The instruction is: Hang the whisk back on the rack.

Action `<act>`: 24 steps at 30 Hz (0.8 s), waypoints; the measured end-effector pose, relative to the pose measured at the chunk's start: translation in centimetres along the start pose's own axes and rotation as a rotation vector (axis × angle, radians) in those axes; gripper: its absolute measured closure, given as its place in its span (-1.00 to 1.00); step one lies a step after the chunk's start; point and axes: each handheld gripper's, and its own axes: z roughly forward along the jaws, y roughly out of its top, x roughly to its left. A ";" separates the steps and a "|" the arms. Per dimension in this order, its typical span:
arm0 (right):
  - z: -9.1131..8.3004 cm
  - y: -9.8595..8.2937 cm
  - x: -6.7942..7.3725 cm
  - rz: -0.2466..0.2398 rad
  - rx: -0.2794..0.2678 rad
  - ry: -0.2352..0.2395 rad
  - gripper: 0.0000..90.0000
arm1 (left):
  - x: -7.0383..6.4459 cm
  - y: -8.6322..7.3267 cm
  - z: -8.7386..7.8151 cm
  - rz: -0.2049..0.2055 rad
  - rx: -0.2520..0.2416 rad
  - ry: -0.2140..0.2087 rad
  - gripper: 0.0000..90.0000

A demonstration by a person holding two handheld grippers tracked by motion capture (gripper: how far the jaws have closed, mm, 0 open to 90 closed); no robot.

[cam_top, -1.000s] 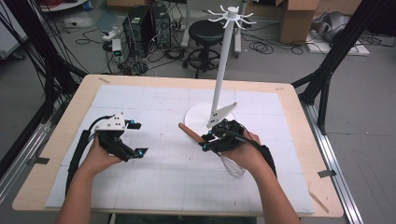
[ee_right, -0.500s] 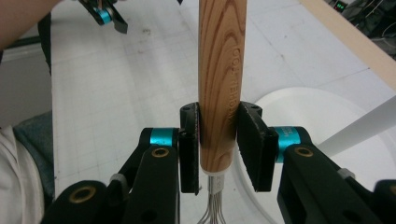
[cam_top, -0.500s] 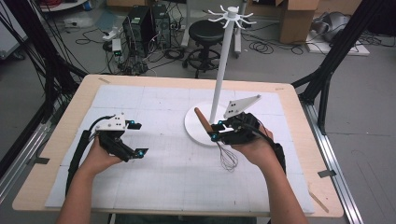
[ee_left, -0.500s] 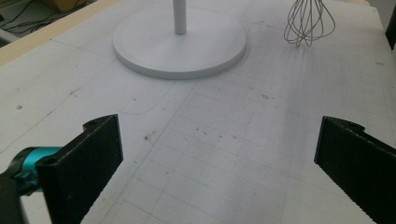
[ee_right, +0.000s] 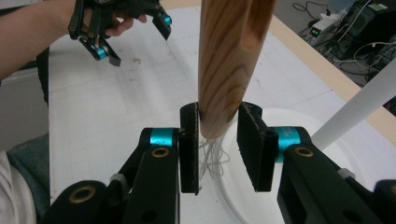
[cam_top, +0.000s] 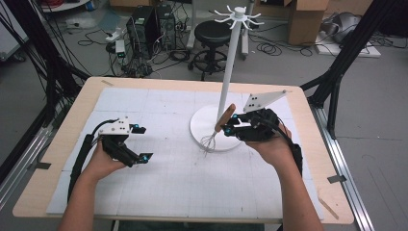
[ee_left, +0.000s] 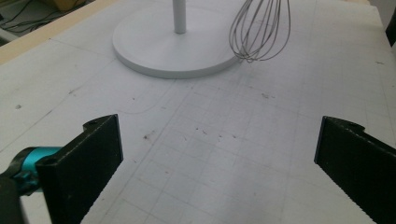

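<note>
High view: right gripper [cam_top: 230, 128] clamps wooden-handled wire whisk [cam_top: 217, 127] over round white stand base [cam_top: 202, 121]; left gripper [cam_top: 140, 143] spread wide, empty, above table. Left gripper view: jaws far apart, nothing btwn. Right gripper view: jaws grip handle's lower end, wires below.

Tongs [ee_right: 218, 140] clamped round wooden handle [ee_right: 231, 60] — upright.

Overhead forward; claw cameras close
</note>
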 end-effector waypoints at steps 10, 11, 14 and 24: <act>-1.4 0.9 -0.7 0.006 -0.050 -0.031 0.57 | 0.0 0.0 0.0 0.001 0.006 -0.001 -0.96; -1.6 1.0 -0.8 0.010 -0.052 -0.035 0.57 | 0.0 0.0 0.0 -0.001 0.006 -0.001 -0.96; -2.2 1.4 -1.1 0.009 -0.060 -0.052 0.57 | 0.0 0.0 0.0 0.003 0.007 -0.001 -0.96; -4.6 2.3 -2.8 0.052 -0.104 -0.090 0.57 | 0.0 0.0 0.1 0.005 0.010 -0.002 -0.96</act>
